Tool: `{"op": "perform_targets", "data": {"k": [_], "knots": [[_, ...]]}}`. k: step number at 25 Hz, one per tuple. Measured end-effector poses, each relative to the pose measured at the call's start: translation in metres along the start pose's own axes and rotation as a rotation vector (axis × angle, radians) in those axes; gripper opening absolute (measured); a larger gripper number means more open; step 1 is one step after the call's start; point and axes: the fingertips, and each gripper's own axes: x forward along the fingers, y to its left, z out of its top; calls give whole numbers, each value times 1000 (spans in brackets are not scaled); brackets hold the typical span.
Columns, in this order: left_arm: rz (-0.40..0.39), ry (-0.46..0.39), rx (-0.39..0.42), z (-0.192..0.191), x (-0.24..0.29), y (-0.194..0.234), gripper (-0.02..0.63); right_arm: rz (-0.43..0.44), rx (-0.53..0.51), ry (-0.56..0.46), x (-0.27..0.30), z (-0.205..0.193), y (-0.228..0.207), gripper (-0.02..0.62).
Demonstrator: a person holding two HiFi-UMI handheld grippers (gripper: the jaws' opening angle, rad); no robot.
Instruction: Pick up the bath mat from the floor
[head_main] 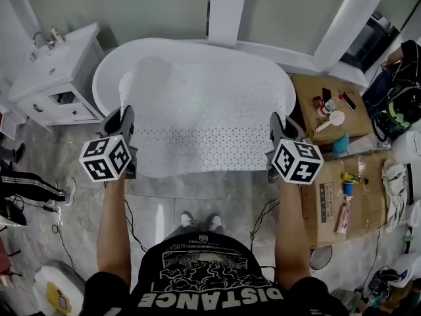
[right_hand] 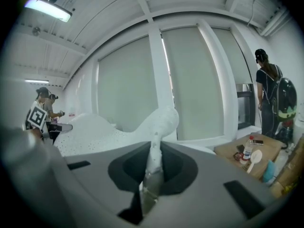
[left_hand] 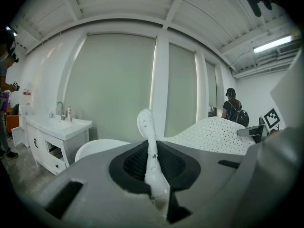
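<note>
Bath mat (head_main: 197,117) off floor (head_main: 158,199), held spread in air between both grippers, white bathtub (head_main: 105,78) behind it. Left gripper (head_main: 122,120): jaws clamped on mat's left edge. Right gripper (head_main: 279,125): jaws clamped on right edge. Cardboard boxes (head_main: 329,196) at right.

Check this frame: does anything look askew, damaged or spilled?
Nothing stands out. The bath mat is held about level over the bathtub, a near corner pinched in the left gripper and in the right gripper; no tear shows.
</note>
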Motion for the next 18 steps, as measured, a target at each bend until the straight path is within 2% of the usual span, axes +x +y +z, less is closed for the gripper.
{"op": "perform_targets", "data": {"k": [9, 18], "knots": [[-22, -41, 27, 20, 3, -2, 44, -34, -78, -71, -17, 36, 5, 25], [-34, -50, 33, 31, 10, -6, 44, -63, -81, -90, -25, 40, 0, 25]]}}
